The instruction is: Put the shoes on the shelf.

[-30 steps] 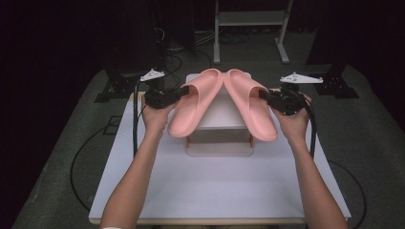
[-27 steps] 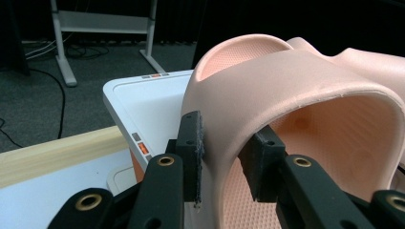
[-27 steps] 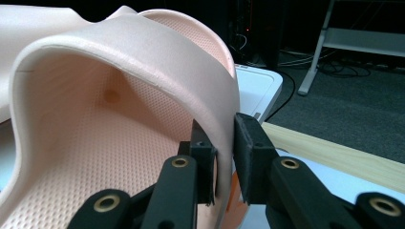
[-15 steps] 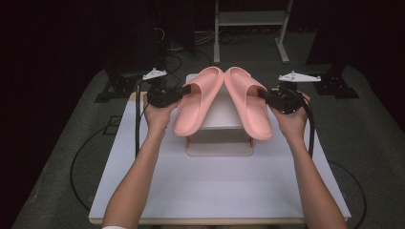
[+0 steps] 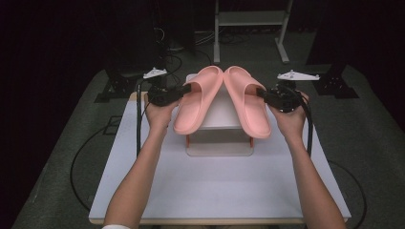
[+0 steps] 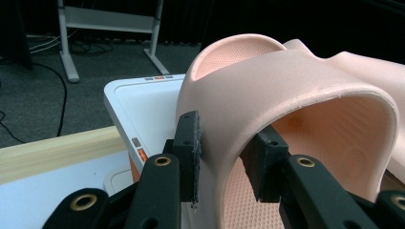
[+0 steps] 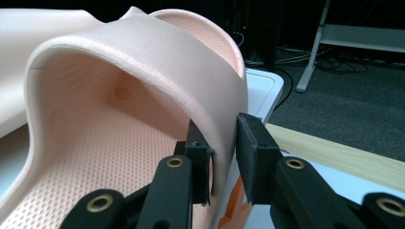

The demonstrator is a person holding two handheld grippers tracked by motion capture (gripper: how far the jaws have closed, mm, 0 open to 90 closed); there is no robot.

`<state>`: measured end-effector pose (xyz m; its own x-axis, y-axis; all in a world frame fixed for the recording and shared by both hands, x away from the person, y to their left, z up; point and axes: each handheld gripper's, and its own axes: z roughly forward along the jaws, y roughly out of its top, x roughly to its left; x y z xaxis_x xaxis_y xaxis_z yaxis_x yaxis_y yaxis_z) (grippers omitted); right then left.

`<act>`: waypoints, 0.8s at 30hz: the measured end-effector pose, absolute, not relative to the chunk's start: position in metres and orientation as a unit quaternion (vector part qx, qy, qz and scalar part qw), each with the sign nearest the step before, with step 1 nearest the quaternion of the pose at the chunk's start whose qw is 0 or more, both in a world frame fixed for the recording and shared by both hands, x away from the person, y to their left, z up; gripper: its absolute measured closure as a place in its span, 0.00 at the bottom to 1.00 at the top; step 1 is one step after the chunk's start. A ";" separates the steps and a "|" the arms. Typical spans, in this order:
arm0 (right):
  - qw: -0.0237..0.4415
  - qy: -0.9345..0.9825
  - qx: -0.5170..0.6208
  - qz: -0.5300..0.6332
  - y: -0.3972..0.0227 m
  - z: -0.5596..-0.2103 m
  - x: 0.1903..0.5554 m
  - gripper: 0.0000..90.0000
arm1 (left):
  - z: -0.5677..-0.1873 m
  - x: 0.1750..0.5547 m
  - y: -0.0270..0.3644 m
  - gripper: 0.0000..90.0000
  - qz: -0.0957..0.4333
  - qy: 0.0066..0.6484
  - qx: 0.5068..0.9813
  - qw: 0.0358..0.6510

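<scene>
Two pink slides lie side by side, toes toward the far side, on a white stand [image 5: 218,145] in the middle of the table. My left gripper [image 5: 187,88] comes in from the left and is shut on the strap of the left slide [image 5: 197,105]; its pads [image 6: 190,143] clamp the strap wall [image 6: 267,95]. From the right, my right gripper [image 5: 261,93] holds the strap of the right slide [image 5: 249,107]. Its jaws have just been opening a little, and the strap [image 7: 157,52] still sits between the pads [image 7: 253,143], which touch it.
The white table [image 5: 215,191] has a wooden strip along its far edge [image 6: 57,148]. Black stands [image 5: 117,88] [image 5: 340,83] flank the table on the dark floor. A metal frame [image 5: 248,19] and cables lie behind. The stand has orange feet [image 5: 188,141].
</scene>
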<state>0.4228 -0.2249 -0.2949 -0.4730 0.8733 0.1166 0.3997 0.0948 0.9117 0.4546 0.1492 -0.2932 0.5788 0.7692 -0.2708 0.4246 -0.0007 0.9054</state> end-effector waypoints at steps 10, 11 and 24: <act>0.242 0.698 0.458 0.494 -0.223 -0.291 0.427 0.82 | -0.289 0.458 0.144 0.75 0.156 0.431 0.691 0.558; 0.242 0.697 0.461 0.494 -0.222 -0.291 0.427 0.82 | -0.288 0.458 0.144 0.75 0.156 0.432 0.691 0.558; 0.237 0.688 0.474 0.496 -0.218 -0.291 0.434 0.81 | -0.288 0.466 0.138 0.74 0.152 0.439 0.689 0.556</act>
